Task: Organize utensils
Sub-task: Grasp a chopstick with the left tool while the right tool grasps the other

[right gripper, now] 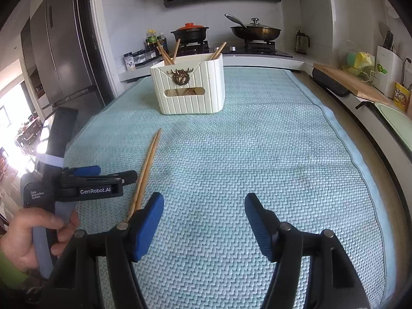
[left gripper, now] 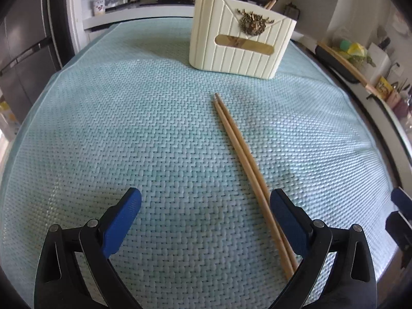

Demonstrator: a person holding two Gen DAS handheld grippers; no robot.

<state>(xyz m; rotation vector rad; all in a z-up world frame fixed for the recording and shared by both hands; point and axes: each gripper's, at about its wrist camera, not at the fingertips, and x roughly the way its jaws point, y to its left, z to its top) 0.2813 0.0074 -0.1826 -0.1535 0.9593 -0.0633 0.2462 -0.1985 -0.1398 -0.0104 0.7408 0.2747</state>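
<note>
A pair of wooden chopsticks (left gripper: 242, 154) lies side by side on the light blue woven mat (left gripper: 128, 128). Its near end runs under the right finger of my left gripper (left gripper: 206, 206), which is open and empty. A cream ribbed utensil holder (left gripper: 239, 43) with a gold deer emblem stands at the back and holds several chopsticks. In the right wrist view the chopsticks (right gripper: 146, 170) lie left of my right gripper (right gripper: 203, 211), which is open and empty; their near end passes behind its left finger. The holder (right gripper: 190, 87) stands ahead. The left gripper (right gripper: 90, 182) shows at the left, held by a hand.
A stove with a black pot (right gripper: 190, 33) and a wok (right gripper: 255, 32) stands behind the mat. A fridge (right gripper: 64, 59) is at the left. A cutting board (right gripper: 347, 79) and a counter with packets run along the right edge. The mat (right gripper: 257, 154) spreads wide to the right.
</note>
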